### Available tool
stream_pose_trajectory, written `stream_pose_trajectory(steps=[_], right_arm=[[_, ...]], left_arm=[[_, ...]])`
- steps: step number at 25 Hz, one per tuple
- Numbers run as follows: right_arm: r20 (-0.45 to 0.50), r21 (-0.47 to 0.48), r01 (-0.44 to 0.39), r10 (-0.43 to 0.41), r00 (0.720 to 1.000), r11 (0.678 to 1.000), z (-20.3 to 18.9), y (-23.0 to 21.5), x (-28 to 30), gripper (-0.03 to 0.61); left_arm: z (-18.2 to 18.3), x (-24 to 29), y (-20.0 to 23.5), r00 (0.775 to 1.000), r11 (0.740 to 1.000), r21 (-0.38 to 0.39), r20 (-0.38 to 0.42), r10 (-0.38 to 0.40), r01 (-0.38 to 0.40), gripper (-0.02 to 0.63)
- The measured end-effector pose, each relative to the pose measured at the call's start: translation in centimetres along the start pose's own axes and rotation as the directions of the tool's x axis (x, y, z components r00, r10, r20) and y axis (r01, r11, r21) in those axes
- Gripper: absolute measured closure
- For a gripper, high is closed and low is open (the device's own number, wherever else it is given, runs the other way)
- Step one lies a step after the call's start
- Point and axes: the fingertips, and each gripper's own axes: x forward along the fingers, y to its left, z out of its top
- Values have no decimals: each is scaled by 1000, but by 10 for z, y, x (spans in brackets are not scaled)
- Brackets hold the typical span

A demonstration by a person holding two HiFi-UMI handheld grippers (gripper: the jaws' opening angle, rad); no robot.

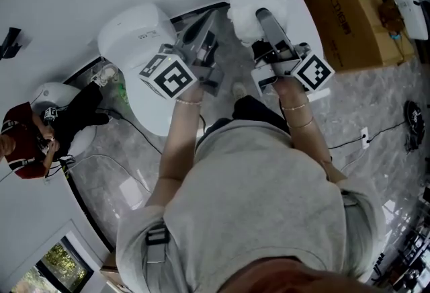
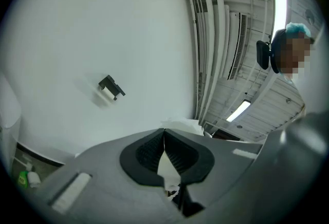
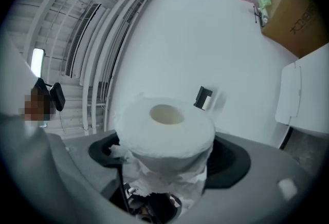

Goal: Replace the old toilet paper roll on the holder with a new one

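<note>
White and soft, the new roll (image 3: pixel 164 128) is squeezed by its sides in the right tool (image 3: pixel 167 159), probably to keep its hole free for the holder (image 3: pixel 203 97) on the wall, well apart. The left tool (image 2: pixel 164 159) is closed tight. The white bit between its pads may be paper.

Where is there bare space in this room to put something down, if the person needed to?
The toilet's closed lid is bare, and so is the grey floor in front of the cardboard box. The box top is cluttered. Left of the toilet, bottles and a seated person crowd the floor.
</note>
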Motion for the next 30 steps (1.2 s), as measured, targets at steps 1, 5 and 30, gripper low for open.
stream_pose_trajectory(steps=[1, 5, 30], right_arm=[[-1, -2, -3, 3, 1000, 1000, 11, -8, 9, 129], [-5, 12, -9, 9, 1000, 1000, 57, -44, 45, 129], [-17, -12, 20, -20, 1000, 1000, 100, -125, 147, 129]], left_arm=[[3, 15, 6, 1000, 1000, 6, -1, 1, -1, 607], [10, 78, 32, 1000, 1000, -4, 3, 6, -6, 607], [46, 187, 129, 1000, 998, -49, -10, -27, 27, 607]])
